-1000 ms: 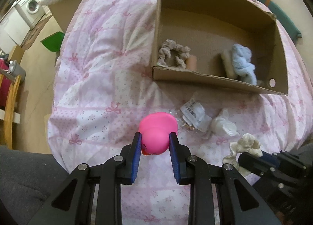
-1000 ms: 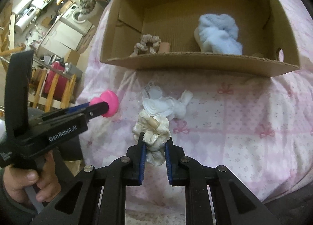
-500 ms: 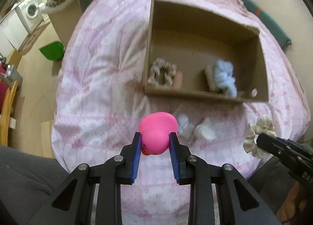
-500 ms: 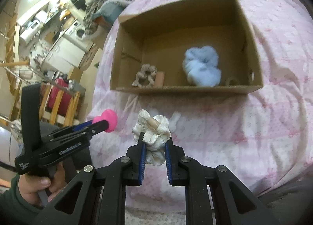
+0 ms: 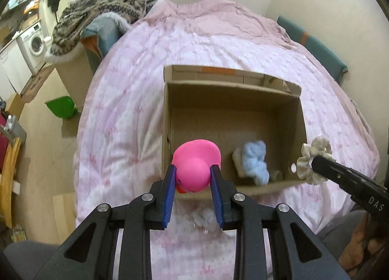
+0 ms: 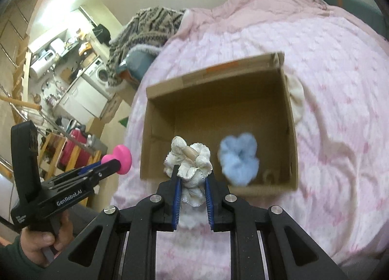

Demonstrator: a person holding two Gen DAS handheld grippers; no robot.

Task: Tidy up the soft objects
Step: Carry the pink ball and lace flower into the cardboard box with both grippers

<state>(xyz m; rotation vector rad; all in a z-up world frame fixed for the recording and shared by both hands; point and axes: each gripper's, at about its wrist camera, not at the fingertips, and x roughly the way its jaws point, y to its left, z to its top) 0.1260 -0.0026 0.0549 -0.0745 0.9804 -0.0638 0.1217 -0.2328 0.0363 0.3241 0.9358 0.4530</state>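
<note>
Two hand-held grippers above the cardboard box (image 5: 167, 119): left hand-held gripper (image 5: 192, 177) clamps a squashy pink toy (image 5: 194, 165) mid-body, right hand-held gripper (image 6: 192, 182) pinches a light, yielding cream scrunchie (image 6: 188, 160).

Right gripper (image 6: 192, 184) clamps cream scrunchie (image 6: 188, 164), seemingly above blurred box (image 6: 290, 119).

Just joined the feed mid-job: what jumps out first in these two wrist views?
The bright pink rubber toy clamped in the left gripper grabs the eye, held up in front of the open cardboard box on the pink bedspread. Next is the cream scrunchie pinched in the right gripper, also raised near the box's front edge. Inside the box, a fluffy light-blue scrunchie lies near the front right corner.
</note>
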